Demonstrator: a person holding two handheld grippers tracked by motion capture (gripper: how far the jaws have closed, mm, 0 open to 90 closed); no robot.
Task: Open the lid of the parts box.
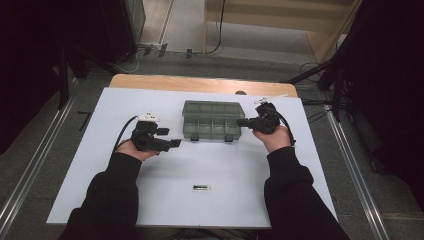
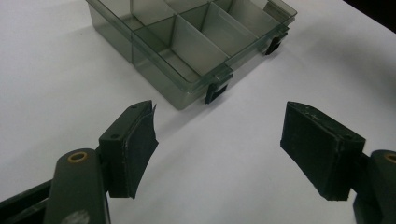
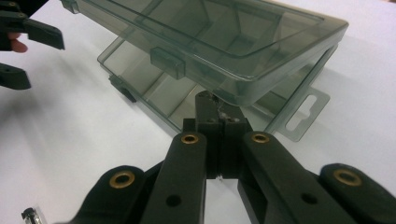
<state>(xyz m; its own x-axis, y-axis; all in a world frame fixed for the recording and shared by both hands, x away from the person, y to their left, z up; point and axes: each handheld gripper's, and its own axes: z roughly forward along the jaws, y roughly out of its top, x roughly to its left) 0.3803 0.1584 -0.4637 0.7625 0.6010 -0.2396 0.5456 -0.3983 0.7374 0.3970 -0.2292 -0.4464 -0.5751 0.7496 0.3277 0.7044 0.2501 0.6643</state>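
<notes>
White sheeting covers the table, with grey floor and dark stands around it. Just above the middle of the high view sits the compartment box, a smoky translucent plastic organiser split by dividers into a grid of small bays, with two dark latches along its near edge and a hang tab at one end.

In the right gripper view the lid is raised off the base at a tilt. The right gripper has its jaws pressed together at the lid's lower edge; a thin lip of plastic may be pinched between the pads, though I cannot tell for sure. In the high view that gripper sits at the box's right end.

By the look of it the box is light, stiff and slick, so it will likely skid on the sheet if pushed from one side only. Thin walls could crack under a hard squeeze. The lid's rim and the latch tabs look like the best holds, with the base steadied meanwhile.

Lower left of the box, the left gripper has its jaws spread wide and empty, aimed at the near corner but not touching.

Well below, at lower centre, a small dark cylinder lies alone.
</notes>
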